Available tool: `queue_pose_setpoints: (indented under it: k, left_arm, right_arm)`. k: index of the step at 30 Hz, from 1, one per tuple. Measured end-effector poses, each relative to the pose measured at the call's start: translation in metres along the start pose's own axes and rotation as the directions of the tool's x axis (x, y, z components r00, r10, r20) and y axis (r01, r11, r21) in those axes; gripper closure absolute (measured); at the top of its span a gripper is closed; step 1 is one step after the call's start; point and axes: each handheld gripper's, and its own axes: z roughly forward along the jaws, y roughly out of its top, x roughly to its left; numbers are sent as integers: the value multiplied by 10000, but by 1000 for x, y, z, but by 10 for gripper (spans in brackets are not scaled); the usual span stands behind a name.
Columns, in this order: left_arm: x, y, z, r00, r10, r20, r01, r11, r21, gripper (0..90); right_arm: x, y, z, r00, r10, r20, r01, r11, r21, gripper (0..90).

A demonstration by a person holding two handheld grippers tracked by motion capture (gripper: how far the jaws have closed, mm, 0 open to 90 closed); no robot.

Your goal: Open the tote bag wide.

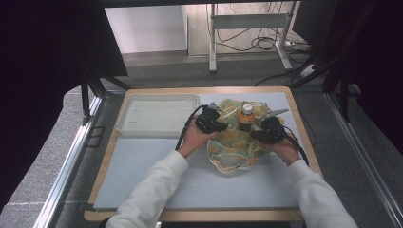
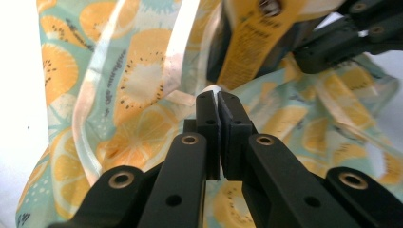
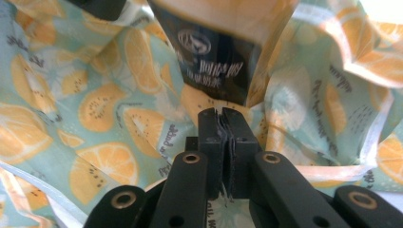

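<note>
Keep both pinches tight, left gripper [image 2: 218,102] and right gripper [image 3: 225,116] each with jaws closed on a fold of the cloth [image 1: 233,142] at frame centre, and lift evenly so the bottle [image 1: 245,117] stays upright.

The bottle [image 3: 214,52] label bears a round emblem and blurred print, seemingly unreadable.
</note>
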Motion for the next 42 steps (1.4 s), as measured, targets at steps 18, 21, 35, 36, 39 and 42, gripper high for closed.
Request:
queue_pose_setpoints:
  k: [18, 21, 35, 36, 39, 42]
  left_arm:
    - [23, -9, 22, 9983, -550, -209, 558, 9977, 381, 891]
    - [22, -9, 22, 9986, -502, -190, 509, 9979, 391, 890]
    - [18, -10, 20, 9987, -500, -138, 504, 9982, 312, 890]
    - [18, -10, 20, 9987, -499, -129, 502, 9984, 277, 890]
    - [17, -9, 20, 9986, -516, -133, 519, 9983, 263, 890]
    - [17, -10, 19, 9987, -507, -109, 509, 9984, 264, 890]
  right_arm:
    - [-6, -44, -1, 9996, 285, 64, -290, 9940, 1050, 865]
    - [-6, -50, -6, 9995, 319, 43, -322, 9940, 1043, 865]
    - [-25, -2, -31, 9975, 688, 154, -682, 9970, -376, 865]
    - [-29, 4, -28, 9968, 776, 197, -768, 9963, -374, 865]
    - [-35, 15, -18, 9960, 896, 31, -895, 9955, -301, 865]
    - [-44, 23, -2, 9925, 1202, -221, -1208, 9923, -288, 865]
